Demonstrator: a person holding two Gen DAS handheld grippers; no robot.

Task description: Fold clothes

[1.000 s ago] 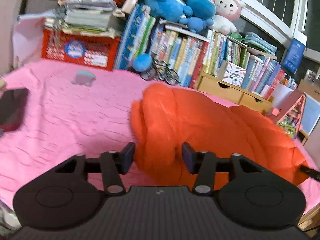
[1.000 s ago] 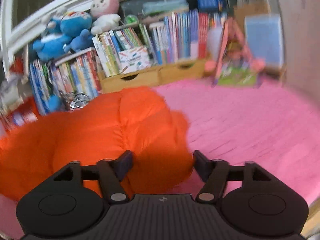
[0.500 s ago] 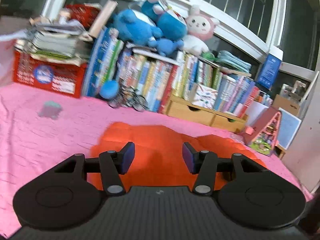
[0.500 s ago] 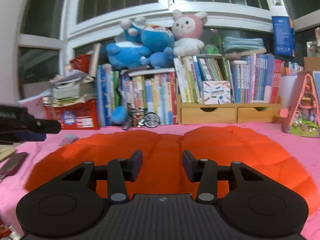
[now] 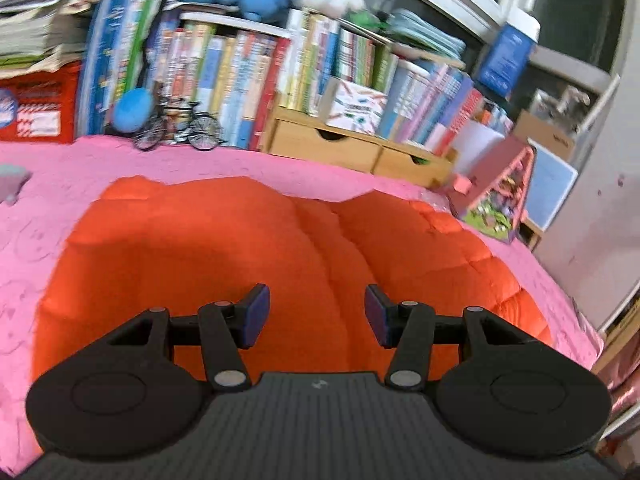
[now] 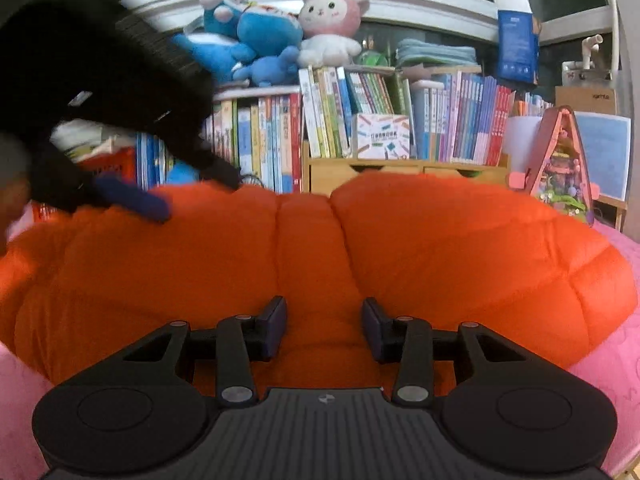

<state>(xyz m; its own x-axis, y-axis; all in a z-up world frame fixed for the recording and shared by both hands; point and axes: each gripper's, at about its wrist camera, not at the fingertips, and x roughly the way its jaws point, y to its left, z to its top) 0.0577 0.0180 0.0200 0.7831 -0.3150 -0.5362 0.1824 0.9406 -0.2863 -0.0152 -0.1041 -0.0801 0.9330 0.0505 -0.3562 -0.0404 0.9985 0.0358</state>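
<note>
The left claw (image 5: 316,312) hangs over the near part of an orange padded jacket (image 5: 224,248), its two fingers apart with only a bare stretch of the jacket showing in the gap; the pads do not press on any fabric. The right claw (image 6: 324,328) is also over the near part of the jacket (image 6: 440,248), above the seam that runs down its middle. Its fingers stand apart too, a little narrower than the left ones, and nothing is pinched between them.

The jacket lies spread flat on a pink bedspread (image 5: 52,200), two puffy quilted halves side by side with a narrow strip between them. It fills most of the middle of the bed and its far edge stops short of the far edge of the bed, where pink cover shows. To the right, the jacket ends near the right edge of the bed.

In the right wrist view the left claw (image 6: 132,200) appears as a dark blurred shape at the upper left, its blue-tipped finger just above the left half of the jacket; contact cannot be told through the blur.

Beyond the far edge of the bed stands a row of books (image 6: 340,116) on a wooden drawer unit (image 5: 352,148), with plush toys (image 6: 280,28) on top. A small model bicycle (image 5: 180,128) sits at the far edge, and a pink triangular toy house (image 6: 564,160) near the far right corner.
</note>
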